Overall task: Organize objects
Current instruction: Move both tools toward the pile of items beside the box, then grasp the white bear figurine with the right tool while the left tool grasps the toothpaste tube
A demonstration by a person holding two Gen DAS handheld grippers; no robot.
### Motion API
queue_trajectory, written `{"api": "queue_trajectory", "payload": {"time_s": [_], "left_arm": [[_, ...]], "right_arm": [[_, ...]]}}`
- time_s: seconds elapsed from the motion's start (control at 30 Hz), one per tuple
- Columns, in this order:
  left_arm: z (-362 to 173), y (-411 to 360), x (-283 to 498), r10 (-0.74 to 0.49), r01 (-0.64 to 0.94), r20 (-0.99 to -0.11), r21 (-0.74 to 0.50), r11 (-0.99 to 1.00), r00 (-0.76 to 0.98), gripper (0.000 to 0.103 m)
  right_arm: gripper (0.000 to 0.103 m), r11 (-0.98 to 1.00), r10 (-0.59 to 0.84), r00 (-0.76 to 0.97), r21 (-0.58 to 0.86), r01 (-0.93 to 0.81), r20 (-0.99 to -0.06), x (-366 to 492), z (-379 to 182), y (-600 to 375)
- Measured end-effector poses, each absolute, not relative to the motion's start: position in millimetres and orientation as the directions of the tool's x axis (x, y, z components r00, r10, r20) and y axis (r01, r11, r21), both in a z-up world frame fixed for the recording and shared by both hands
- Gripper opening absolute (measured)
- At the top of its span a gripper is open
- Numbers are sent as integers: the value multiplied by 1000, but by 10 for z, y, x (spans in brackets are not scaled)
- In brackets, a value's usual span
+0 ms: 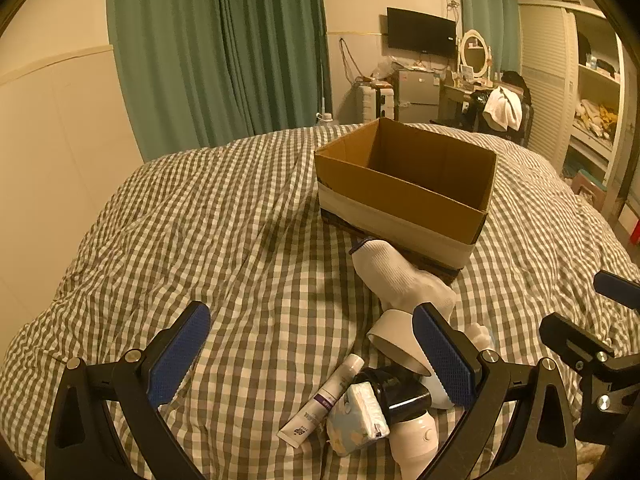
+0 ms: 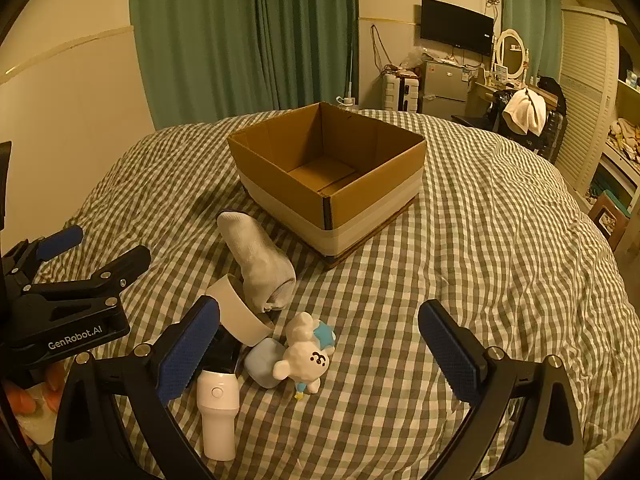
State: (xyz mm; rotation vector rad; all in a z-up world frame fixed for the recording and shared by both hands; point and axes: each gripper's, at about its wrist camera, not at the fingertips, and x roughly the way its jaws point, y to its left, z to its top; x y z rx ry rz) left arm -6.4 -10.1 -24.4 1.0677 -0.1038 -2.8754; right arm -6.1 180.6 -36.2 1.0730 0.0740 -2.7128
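Observation:
An open, empty cardboard box [image 1: 404, 192] [image 2: 332, 184] stands on the checked bed. In front of it lies a heap: a white sock [image 1: 396, 274] [image 2: 260, 260], a white tape roll [image 1: 400, 338] [image 2: 240, 312], a white tube [image 1: 324, 400], a tissue pack [image 1: 360, 416], a white-and-black device [image 1: 408, 420] [image 2: 218, 404], and a sheep toy [image 2: 304, 356] with a blue block [image 2: 264, 362]. My left gripper [image 1: 312, 356] is open above the heap. My right gripper [image 2: 320, 352] is open over the sheep toy. Each gripper shows in the other's view: right [image 1: 592, 356], left [image 2: 68, 276].
The bed's checked duvet [image 1: 200, 220] [image 2: 500, 240] spreads all around. Green curtains [image 1: 220, 52] hang behind. A TV [image 1: 422, 34], small fridge [image 1: 416, 96], dressing table and chair with a towel [image 1: 502, 110] stand far right, with open shelves [image 1: 592, 120].

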Motion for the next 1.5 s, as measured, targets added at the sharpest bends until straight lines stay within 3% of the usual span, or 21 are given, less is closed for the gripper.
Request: {"api": "queue_trajectory", "payload": {"time_s": [0.67,0.8,1.07,1.43,1.47,1.5], "left_arm": [[-1006,-194,-33,-90,-32,-772,141,-989,-630,103],[-1151,-212,-13,-54,-44,-788,102,-994,-613,102],[-1245,-73,-1,-9,-103,-790,91,-991,-613,88],[-1702,159,-73,24,-182,-827,96,-979,-562,88],[-1712,128,-77,40,-183,-827,77,-980,-561,87],[-1713,105,-70,55,-188,-825,63,-980,-562,78]], "right_arm": [[95,-966,-181,-574,34,256,-798,-152,-996,1615],[84,-968,-182,-524,56,246,-832,-236,-1226,1576],[66,-972,-137,-499,18,236,-856,-460,-1522,1521],[66,-967,-211,-449,117,228,-869,-676,-1735,1665],[66,-966,-214,-447,121,229,-868,-679,-1750,1670],[66,-965,-219,-446,125,231,-868,-676,-1759,1669]]}}
